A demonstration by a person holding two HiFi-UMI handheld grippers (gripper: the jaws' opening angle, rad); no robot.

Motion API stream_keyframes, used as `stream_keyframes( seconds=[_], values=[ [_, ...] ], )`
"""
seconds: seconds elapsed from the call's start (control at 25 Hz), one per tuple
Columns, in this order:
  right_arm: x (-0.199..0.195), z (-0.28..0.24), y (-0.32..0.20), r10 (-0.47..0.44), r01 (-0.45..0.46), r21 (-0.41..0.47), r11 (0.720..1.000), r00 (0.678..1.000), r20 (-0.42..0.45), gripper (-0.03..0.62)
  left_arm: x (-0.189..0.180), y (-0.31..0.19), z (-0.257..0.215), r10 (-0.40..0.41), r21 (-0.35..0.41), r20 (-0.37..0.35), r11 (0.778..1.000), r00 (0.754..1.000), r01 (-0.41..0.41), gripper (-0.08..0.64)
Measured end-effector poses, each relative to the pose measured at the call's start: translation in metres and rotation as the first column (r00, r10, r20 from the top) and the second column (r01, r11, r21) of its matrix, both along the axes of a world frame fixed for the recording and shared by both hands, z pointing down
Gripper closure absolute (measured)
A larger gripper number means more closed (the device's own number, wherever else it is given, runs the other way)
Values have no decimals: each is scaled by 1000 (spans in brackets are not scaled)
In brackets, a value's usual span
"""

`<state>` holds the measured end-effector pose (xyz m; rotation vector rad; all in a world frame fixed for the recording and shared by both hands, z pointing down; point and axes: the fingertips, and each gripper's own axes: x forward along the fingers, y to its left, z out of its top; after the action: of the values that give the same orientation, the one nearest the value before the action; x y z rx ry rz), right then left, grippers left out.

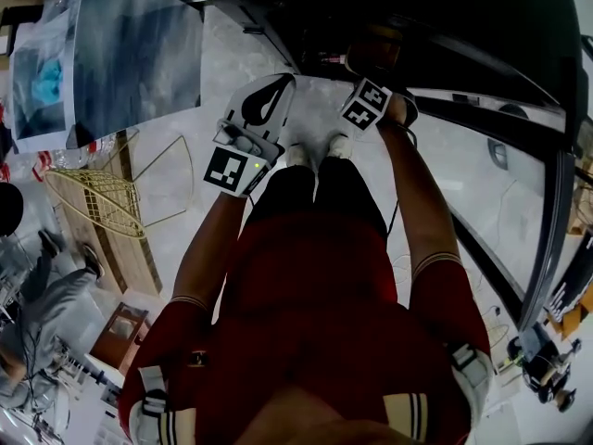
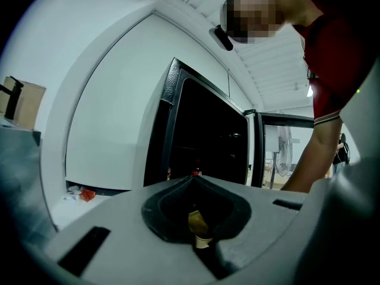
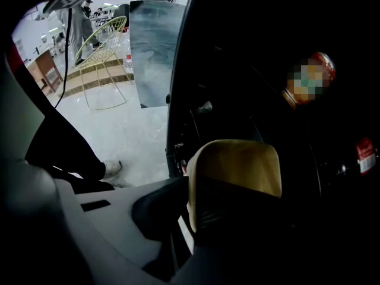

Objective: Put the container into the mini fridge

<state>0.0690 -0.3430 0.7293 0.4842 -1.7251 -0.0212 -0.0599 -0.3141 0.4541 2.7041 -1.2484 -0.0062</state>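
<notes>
Pointing level toward open mini fridge [image 2: 208, 135], left gripper [image 2: 193, 177] had jaws together, nothing between. Right gripper [image 3: 181, 203] tilted down into dark fridge, jaws clamped on tan container [image 3: 234, 171], near left front edge of fridge.

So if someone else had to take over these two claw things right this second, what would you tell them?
Left claw: shut and empty, held level outside the black mini fridge.
Right claw: angled down inside the fridge, closed on the pale yellow rounded container.
Done: the fridge's glass door stands open and the container is within the dark interior.
Left: I can't see whether it rests on a shelf yet. Probably set it down, let go, draw the right claw out, then shut the door.
</notes>
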Motion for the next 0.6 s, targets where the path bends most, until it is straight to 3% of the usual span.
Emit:
stream_keyframes(
  seconds=[0.6],
  values=[
    [14,16,-26,-22,24,33,999,998,-61,566,-5,-5,1,-73,-6,23,997,997,74,554]
  ],
)
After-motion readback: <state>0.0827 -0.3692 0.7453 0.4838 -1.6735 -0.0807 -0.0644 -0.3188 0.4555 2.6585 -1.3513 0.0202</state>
